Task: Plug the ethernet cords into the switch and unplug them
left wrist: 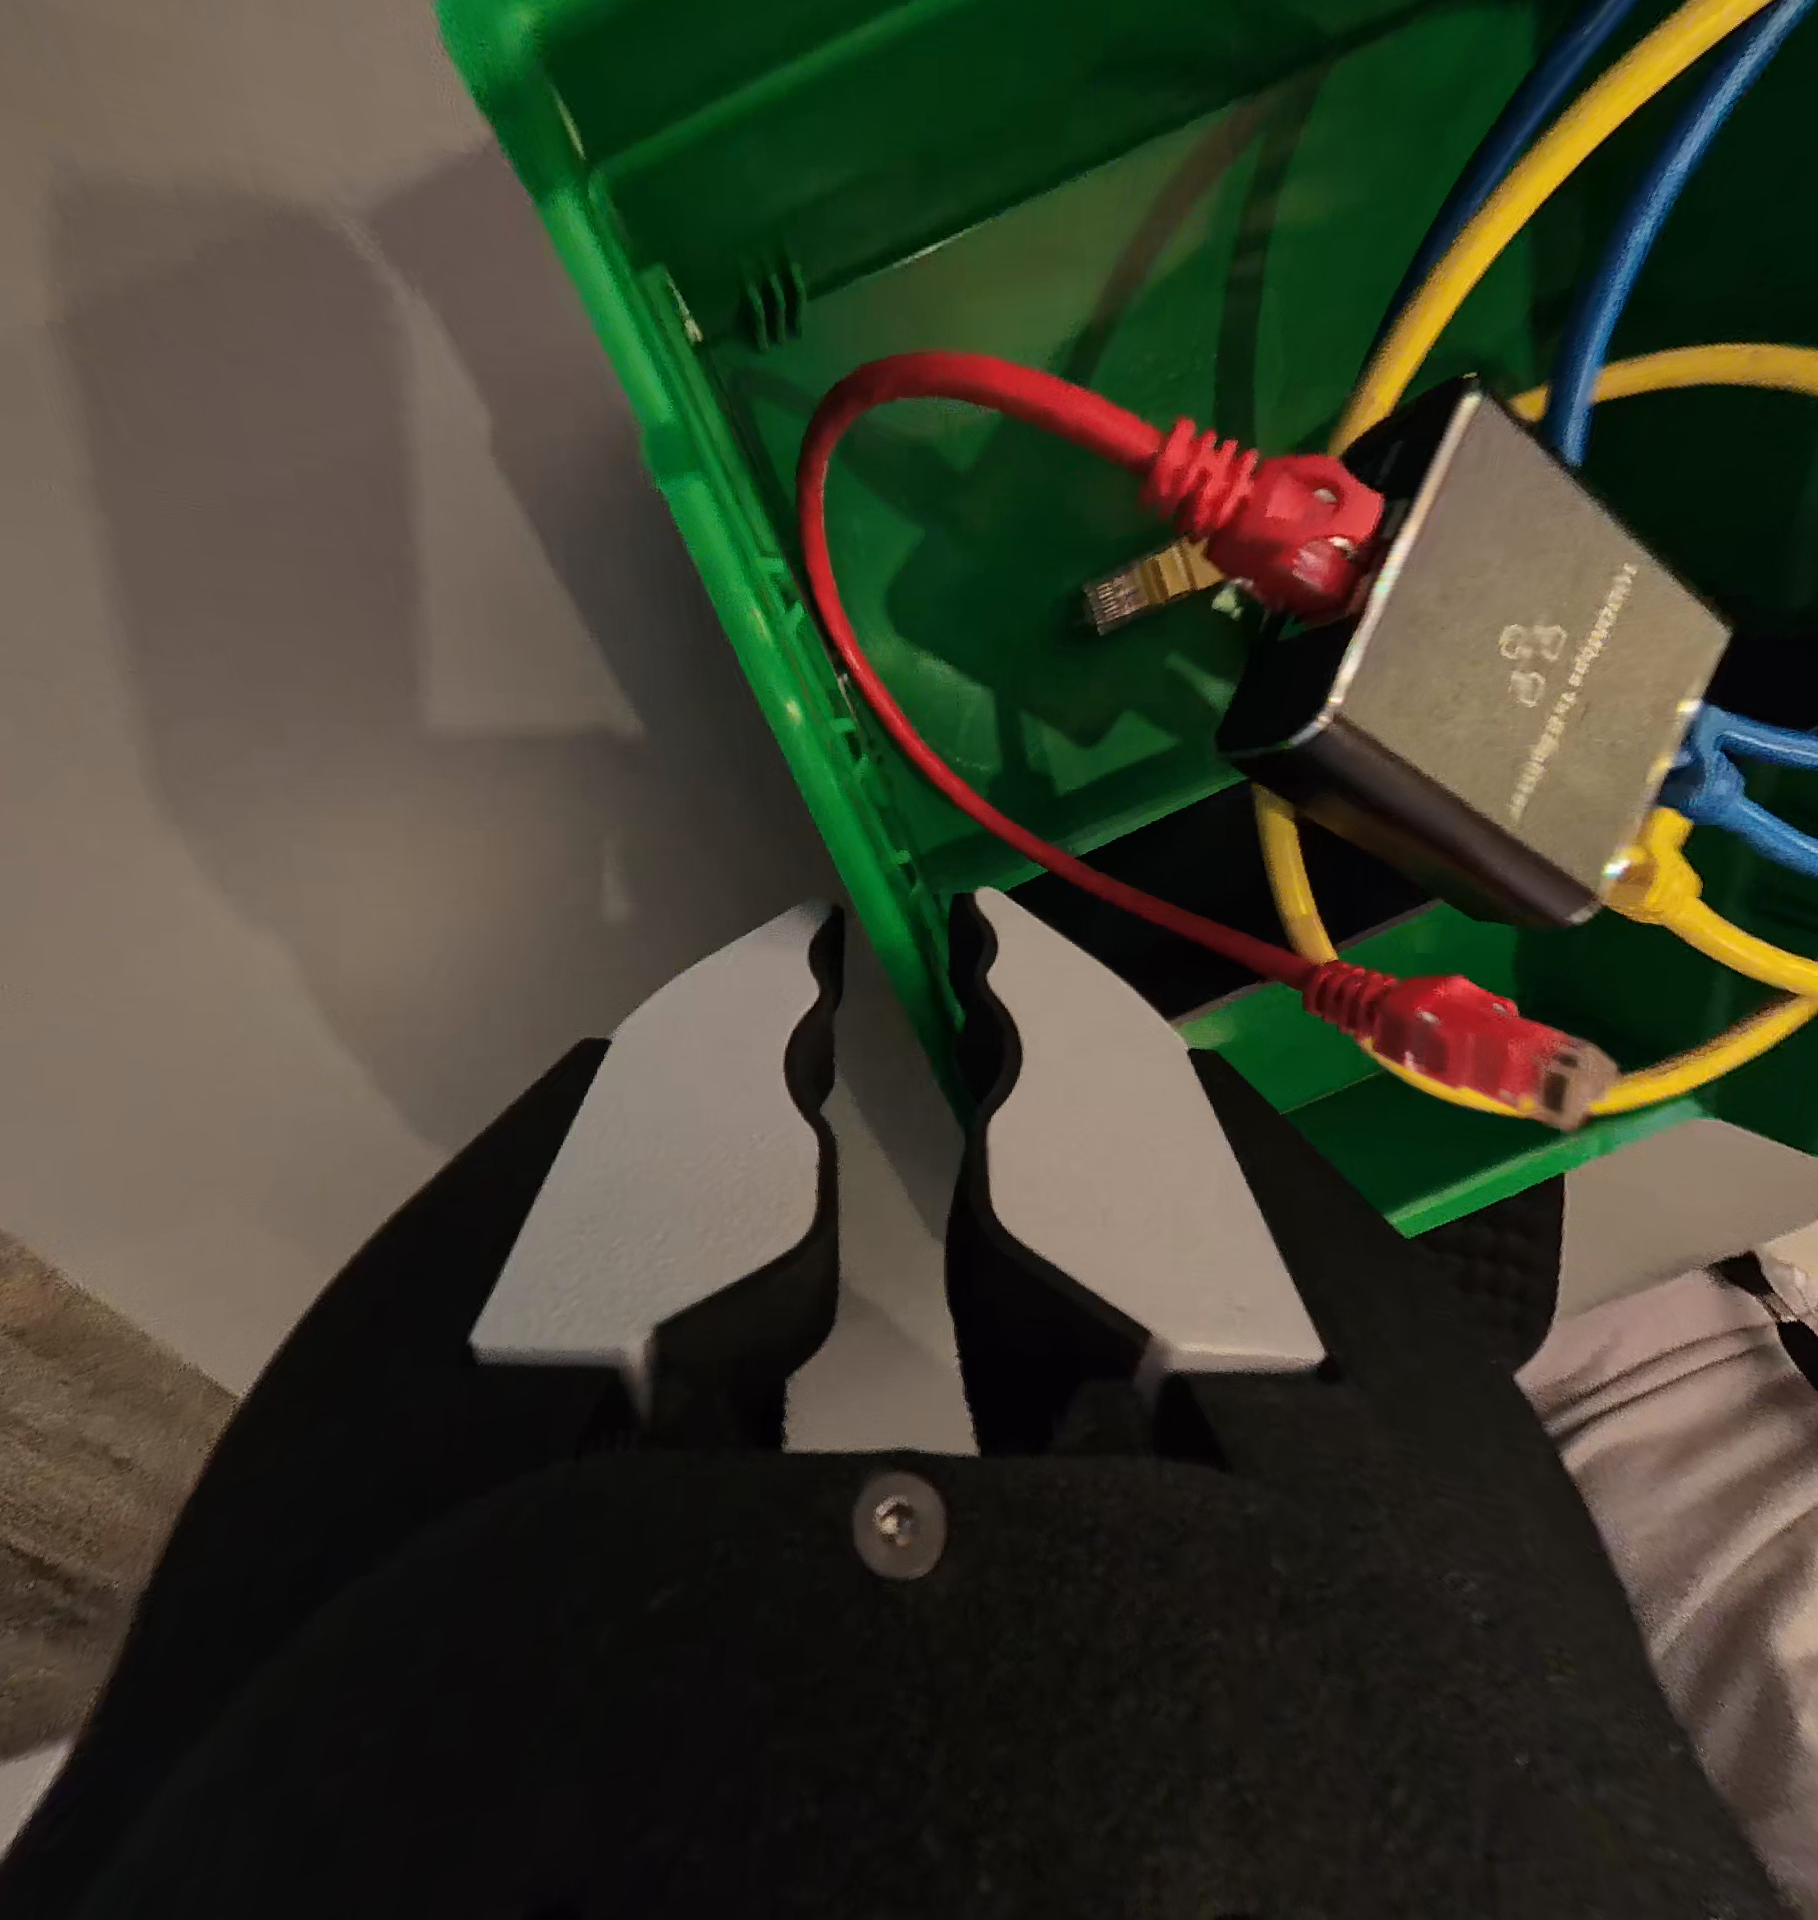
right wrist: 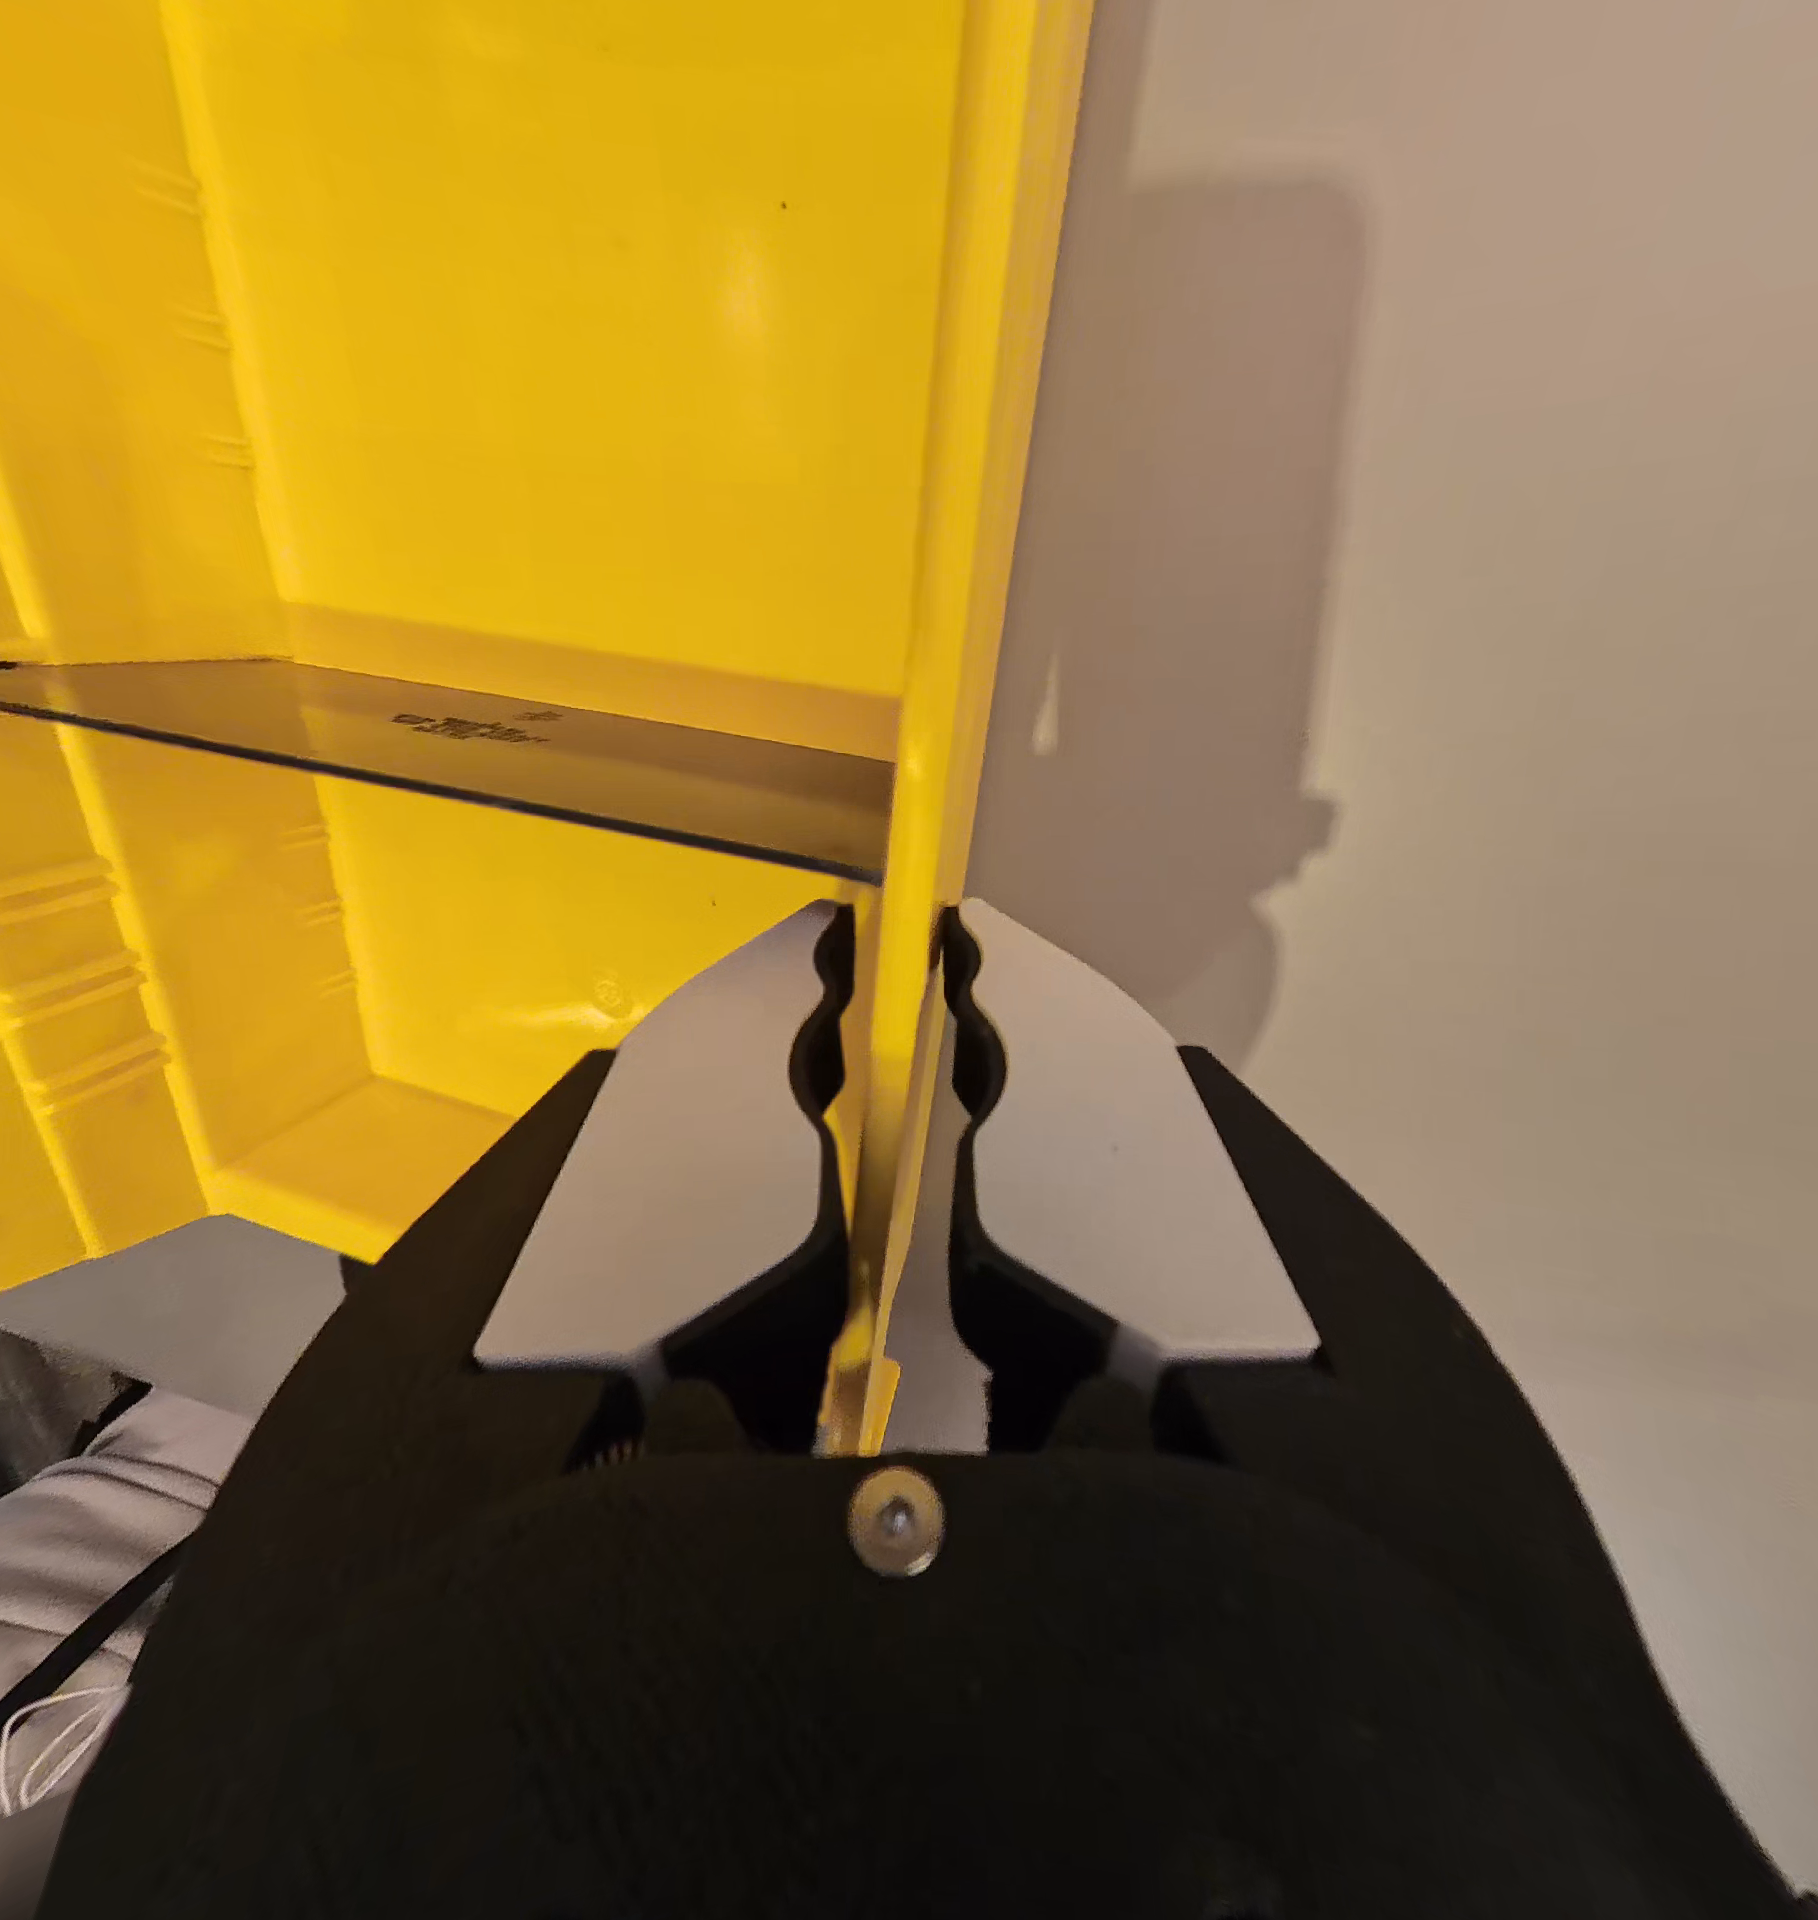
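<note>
Ethernet cords in red (left wrist: pixel 832 665), yellow (left wrist: pixel 1289 894) and blue (left wrist: pixel 1611 270) lie with the grey switch (left wrist: pixel 1507 665) inside a green bin (left wrist: pixel 884 208). We see our left gripper (left wrist: pixel 897 935) parted astride the bin's wall, a clear gap on its left pad. Our right gripper (right wrist: pixel 897 935) straddles a yellow bin's wall (right wrist: pixel 988 416), narrowly spread. One red plug (left wrist: pixel 1445 1039) lies loose. Print on the switch is blurred. The desk (left wrist: pixel 209 520) shows grey.

The left wrist view looked close along its fingers at a green bin (left wrist: pixel 884 260) toward one o'clock; the right wrist view faced a yellow bin (right wrist: pixel 572 416) at eleven. They shared no object.
</note>
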Demonstrator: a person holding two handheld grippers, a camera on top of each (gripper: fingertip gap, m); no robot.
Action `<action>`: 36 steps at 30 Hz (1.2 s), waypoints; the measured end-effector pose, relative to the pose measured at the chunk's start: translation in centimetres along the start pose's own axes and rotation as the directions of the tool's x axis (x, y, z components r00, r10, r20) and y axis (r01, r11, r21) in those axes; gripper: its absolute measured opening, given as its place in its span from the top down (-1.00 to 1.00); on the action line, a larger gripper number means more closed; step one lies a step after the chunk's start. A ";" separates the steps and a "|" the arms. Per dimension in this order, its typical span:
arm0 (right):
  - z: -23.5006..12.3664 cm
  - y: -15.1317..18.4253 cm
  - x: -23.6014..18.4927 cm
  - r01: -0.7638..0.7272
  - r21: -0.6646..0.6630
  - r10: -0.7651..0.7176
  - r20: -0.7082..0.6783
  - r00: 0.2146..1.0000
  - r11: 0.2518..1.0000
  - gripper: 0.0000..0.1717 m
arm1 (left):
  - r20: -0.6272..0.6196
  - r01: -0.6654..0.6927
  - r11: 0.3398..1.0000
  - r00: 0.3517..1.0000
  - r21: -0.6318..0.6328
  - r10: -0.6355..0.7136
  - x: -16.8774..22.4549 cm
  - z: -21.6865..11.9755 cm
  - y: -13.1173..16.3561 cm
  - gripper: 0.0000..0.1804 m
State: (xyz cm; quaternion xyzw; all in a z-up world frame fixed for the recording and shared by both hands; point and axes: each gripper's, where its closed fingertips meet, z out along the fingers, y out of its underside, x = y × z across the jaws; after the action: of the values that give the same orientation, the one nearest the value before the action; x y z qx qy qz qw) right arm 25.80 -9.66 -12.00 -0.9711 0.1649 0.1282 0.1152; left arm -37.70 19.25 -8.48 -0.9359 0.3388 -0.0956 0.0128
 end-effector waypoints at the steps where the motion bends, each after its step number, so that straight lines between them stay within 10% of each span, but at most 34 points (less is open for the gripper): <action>1: -0.3 -0.1 -0.1 0.009 0.015 -0.009 0.005 1.000 1.000 0.76 | -0.022 -0.006 1.000 1.000 0.031 0.007 0.1 -0.5 -0.2 0.80; 5: -2.6 -1.3 -0.3 0.077 0.125 -0.072 -0.042 0.996 0.989 0.73 | 0.005 -0.075 0.959 0.997 0.272 0.077 -0.5 -4.2 -2.6 0.63; 9: -7.2 -3.5 -0.6 0.194 0.328 -0.144 -0.173 0.974 0.925 0.74 | 0.259 -0.388 0.786 0.920 0.481 0.295 0.1 -8.5 -3.8 0.42; 13: -14.0 -6.6 -3.4 0.378 0.659 -0.203 -0.329 0.922 0.650 0.65 | 0.595 -0.731 0.548 0.667 0.406 0.449 2.0 -8.3 -3.4 0.22; 17: -19.6 -7.3 -8.1 0.456 0.847 -0.193 -0.416 0.889 0.272 0.63 | 0.677 -0.866 0.442 0.472 0.236 0.565 4.2 -5.9 -4.0 0.24; 20: -21.5 -7.5 -11.6 0.375 0.913 -0.232 -0.335 0.913 0.160 0.58 | 0.750 -0.962 0.271 0.151 -0.039 0.644 4.3 -5.1 -4.3 0.48; 27: -23.5 -8.3 -15.4 0.136 0.989 -0.303 -0.113 0.946 0.057 0.60 | 0.667 -0.943 -0.105 -0.300 -0.317 0.682 5.2 -1.4 -4.9 0.46; 36: -21.8 -10.6 -16.9 -0.008 0.991 -0.363 0.056 0.930 0.133 0.60 | 0.660 -0.913 -0.279 -0.408 -0.298 0.630 6.9 -0.1 -5.7 0.60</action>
State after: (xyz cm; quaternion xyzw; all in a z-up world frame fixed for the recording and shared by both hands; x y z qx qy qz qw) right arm 18.72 -0.78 15.24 -0.6444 0.0714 0.1132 0.7529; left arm -28.89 19.26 -6.72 -0.2363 0.8663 0.2004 0.3918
